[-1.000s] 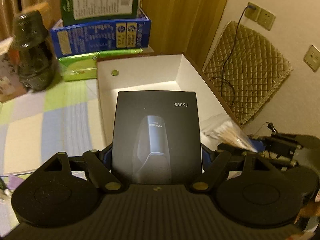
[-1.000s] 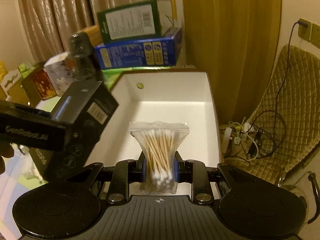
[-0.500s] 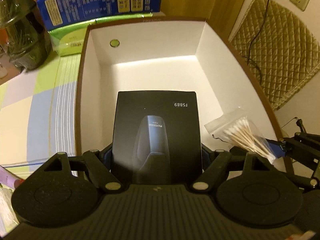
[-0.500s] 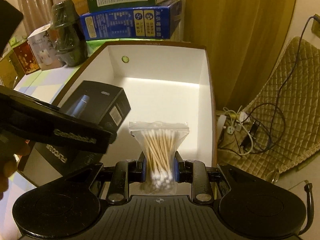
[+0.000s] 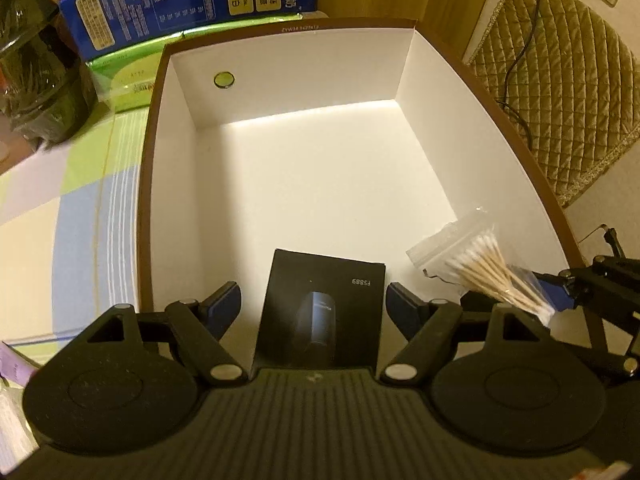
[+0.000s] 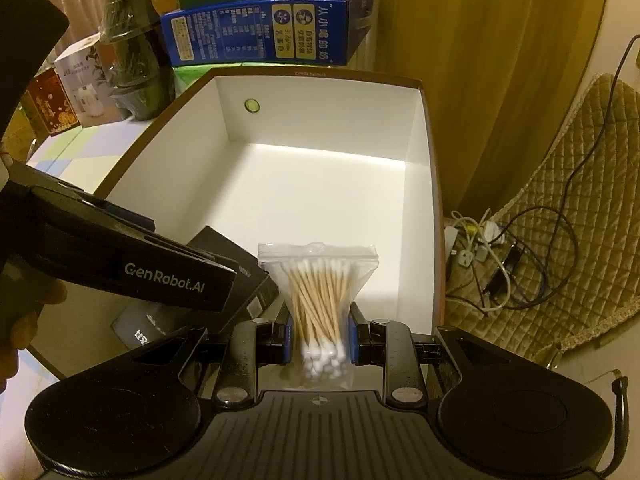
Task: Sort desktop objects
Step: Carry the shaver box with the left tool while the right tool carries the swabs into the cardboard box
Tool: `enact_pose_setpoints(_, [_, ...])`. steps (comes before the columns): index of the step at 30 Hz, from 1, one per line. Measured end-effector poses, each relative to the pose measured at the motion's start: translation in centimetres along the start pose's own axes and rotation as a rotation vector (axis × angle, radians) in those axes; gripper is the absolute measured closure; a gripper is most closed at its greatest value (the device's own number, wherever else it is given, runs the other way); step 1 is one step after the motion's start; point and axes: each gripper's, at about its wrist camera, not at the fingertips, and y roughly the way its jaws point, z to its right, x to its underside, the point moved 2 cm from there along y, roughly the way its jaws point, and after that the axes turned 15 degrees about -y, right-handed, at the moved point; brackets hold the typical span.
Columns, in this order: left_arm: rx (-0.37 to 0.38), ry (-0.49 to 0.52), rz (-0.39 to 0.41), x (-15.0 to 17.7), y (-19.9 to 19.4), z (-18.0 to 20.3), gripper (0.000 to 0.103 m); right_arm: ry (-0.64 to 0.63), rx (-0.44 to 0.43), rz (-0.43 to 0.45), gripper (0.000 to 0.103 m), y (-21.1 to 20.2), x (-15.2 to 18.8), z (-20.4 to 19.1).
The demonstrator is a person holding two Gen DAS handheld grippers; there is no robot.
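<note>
White inside and brown along its rim, the open cardboard box (image 5: 276,208) stands on the checked bench (image 5: 72,216) and serves as the landmark here. Its floor is mostly bare; a small round green spot (image 5: 224,79) shows high on its far wall. At the box's near edge the black product box (image 5: 320,312), printed FS889, sits low inside, between the fingers of the left tongs (image 5: 314,300), which stand wide with a clear gap on each side, so they do not press on it. Over the box's near right corner the right tongs (image 6: 320,338) are closed tight on a clear zip bag of cotton swabs (image 6: 318,292), pinching it near its lower end so the wooden sticks fan upward above the white floor. Beyond the box's far wall lie a blue carton (image 5: 192,4) stacked on a green one (image 5: 132,76), and a dark wrapped jar (image 5: 36,72) stands off the far left corner. To the box's right, off the bench, a quilted cushion (image 5: 568,92) and cables (image 6: 520,248) show.
</note>
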Motion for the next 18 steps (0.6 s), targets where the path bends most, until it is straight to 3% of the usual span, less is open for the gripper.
enact_pose_setpoints(6, [-0.017, 0.007, 0.007, -0.2, -0.4, -0.6, 0.025, -0.01, -0.004, 0.007, 0.078, 0.1, -0.1, -0.2])
enact_pose_setpoints(8, [-0.014, 0.007, 0.015, -0.2, -0.7, -0.8, 0.022, -0.019, -0.001, 0.018, 0.061, 0.2, 0.0, -0.3])
enact_pose_setpoints(9, [-0.013, 0.007, 0.02, -0.2, -0.9, -0.9, 0.021, -0.022, 0.005, 0.029, 0.037, 0.0, 0.1, -0.4])
enact_pose_setpoints(10, [-0.012, 0.009, 0.027, -0.2, -1.1, -1.1, 0.019, -0.027, 0.011, 0.045, 0.027, -0.3, 0.2, -0.5])
enact_pose_setpoints(14, [-0.017, 0.023, 0.053, -0.1, -2.0, -1.4, 0.018, -0.047, 0.007, 0.069, 0.023, -1.0, 0.3, -0.9])
enact_pose_setpoints(18, [-0.008, 0.037, 0.076, 0.2, -3.4, -1.7, 0.014, -0.029, -0.016, 0.091, 0.008, -1.9, 0.8, -1.1])
